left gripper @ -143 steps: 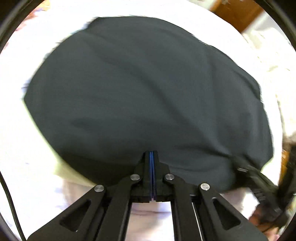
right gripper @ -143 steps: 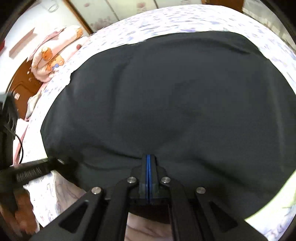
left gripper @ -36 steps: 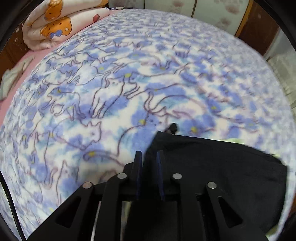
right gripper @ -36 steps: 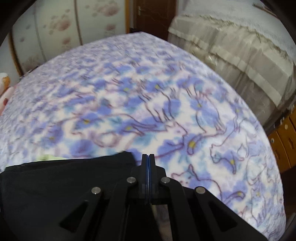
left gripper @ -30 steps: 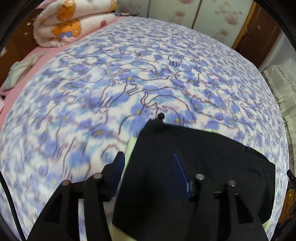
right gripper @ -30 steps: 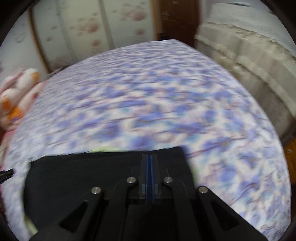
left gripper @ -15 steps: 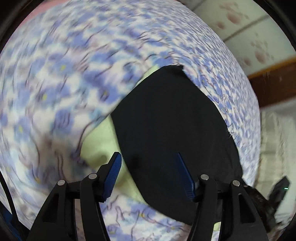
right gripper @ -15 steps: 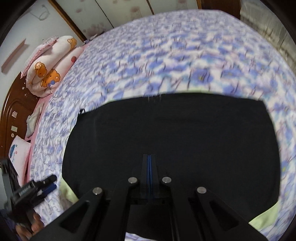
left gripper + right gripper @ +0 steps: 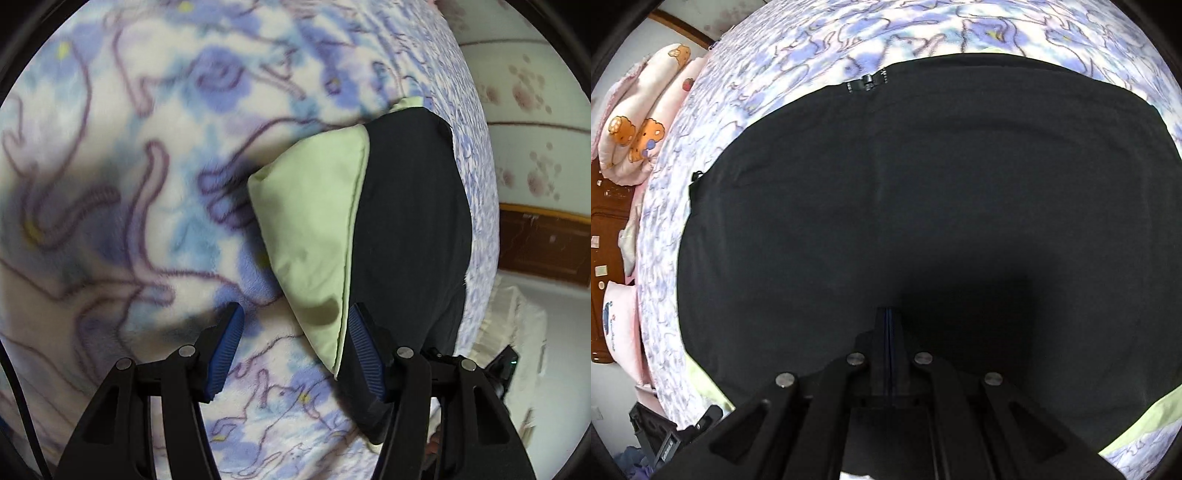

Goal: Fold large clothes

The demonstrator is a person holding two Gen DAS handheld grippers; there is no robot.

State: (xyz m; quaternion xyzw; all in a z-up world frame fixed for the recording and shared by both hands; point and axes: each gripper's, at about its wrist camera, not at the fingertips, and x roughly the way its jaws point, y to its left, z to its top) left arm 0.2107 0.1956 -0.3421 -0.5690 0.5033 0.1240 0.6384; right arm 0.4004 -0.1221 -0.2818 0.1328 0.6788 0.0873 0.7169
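Two claws: left gripper (image 9: pixel 293 350) closing, astride green lining (image 9: pixel 314 229) edge; right gripper (image 9: pixel 889 332) pressed together.
Garment (image 9: pixel 905 206): black, folded, on blanket (image 9: pixel 110 147).

One black garment (image 9: pixel 923 192), folded, light-green lining (image 9: pixel 314 221) showing. One zipper pull (image 9: pixel 866 82) at its far edge. One bed with blue cat-print blanket (image 9: pixel 110 184). One rolled pink bear-print quilt (image 9: pixel 639 129). Two grippers: left gripper (image 9: pixel 293 354), right gripper (image 9: pixel 888 332).

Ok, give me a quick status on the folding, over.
Left gripper closing, nothing pinched, green corner between its jaws. Right gripper shut over the black garment. Garment flat on the blanket. Nothing in the way.
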